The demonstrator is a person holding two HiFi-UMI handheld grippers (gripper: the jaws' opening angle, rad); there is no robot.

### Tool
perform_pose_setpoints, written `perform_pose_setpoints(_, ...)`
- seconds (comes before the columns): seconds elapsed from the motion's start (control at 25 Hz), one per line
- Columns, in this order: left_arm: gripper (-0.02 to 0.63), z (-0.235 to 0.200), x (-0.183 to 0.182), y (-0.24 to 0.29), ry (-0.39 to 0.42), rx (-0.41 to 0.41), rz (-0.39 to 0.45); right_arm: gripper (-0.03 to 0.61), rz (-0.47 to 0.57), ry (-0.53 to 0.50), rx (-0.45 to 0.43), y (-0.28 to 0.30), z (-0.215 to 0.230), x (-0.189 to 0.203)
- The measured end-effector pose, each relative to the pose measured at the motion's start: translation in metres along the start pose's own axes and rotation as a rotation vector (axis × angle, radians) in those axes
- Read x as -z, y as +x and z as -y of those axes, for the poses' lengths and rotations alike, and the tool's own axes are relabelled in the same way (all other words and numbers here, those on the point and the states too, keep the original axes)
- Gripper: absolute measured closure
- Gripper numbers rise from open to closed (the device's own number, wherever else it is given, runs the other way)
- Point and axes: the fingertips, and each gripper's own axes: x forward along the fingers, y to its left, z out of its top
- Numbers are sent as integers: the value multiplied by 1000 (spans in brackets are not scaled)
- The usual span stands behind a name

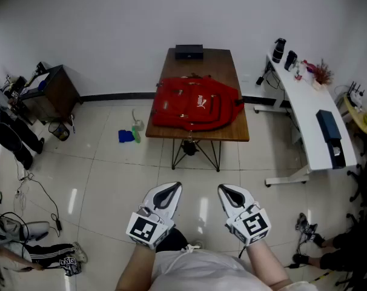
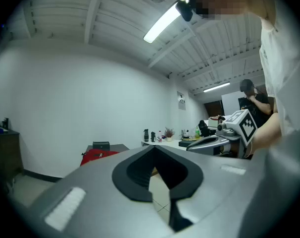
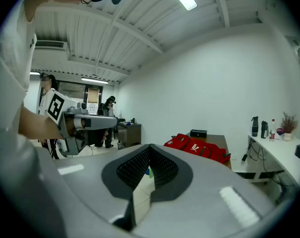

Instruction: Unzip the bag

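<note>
A wooden table (image 1: 241, 132) carries a red bag (image 1: 195, 103) lying flat across its middle, well apart from the left gripper (image 1: 173, 188) and right gripper (image 1: 226, 190), both held side by side, tips toward the table, jaws pressed together and empty.

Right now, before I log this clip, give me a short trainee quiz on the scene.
1. True or false: the right gripper is touching the red backpack.
2. What lies at the far end of the table, beyond the backpack? A) a black box B) a cup C) a book
3. Fill in: the left gripper and the right gripper both have their jaws ___, with nothing between them.

Key: 1 false, both grippers are near the person's body, well short of the table. 2 A. 3 shut.
</note>
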Motion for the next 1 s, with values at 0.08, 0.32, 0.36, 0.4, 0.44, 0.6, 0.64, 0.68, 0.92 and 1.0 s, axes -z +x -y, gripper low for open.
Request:
perform_pose_setpoints(0.08, 607, -1, -1, 7, 4, -1, -5, 577, 6, -3, -10, 4, 1, 6)
perform_pose_setpoints(0.32, 607, -27, 1, 26, -16, -20, 1, 577, 23, -29, -50, 27, 16, 6)
perform_pose_setpoints(0.36, 607, -37, 5, 30, -14, -27, -10, 577, 14, -26, -49, 35, 19, 5)
perform_pose_setpoints(0.4, 607, -49, 10, 34, -12, -35, -22, 577, 10, -29, -53, 46, 23, 6)
perform_pose_setpoints(0.44, 607, -62, 15, 39, -15, -41, -31, 577, 9, -36, -63, 57, 27, 8)
perform_pose_setpoints(0.6, 607, -115, 32, 74, -43, -32, -41, 575, -19, -30, -71, 109, 54, 12)
perform_pose_setpoints(0.64, 607, -131, 36, 86, -38, -23, -43, 577, -27, -25, -70, 125, 62, 10)
perform_pose_setpoints(0.68, 607, -147, 39, 98, -30, -15, -50, 577, -32, -22, -71, 142, 70, 7)
perform_pose_setpoints(0.92, 607, -246, 41, 172, -7, 35, -78, 577, -102, -73, 20, 256, 143, -4)
perform_pose_setpoints(1.0, 607, -262, 40, 191, -7, 61, -83, 577, -142, -50, 11, 285, 156, 2)
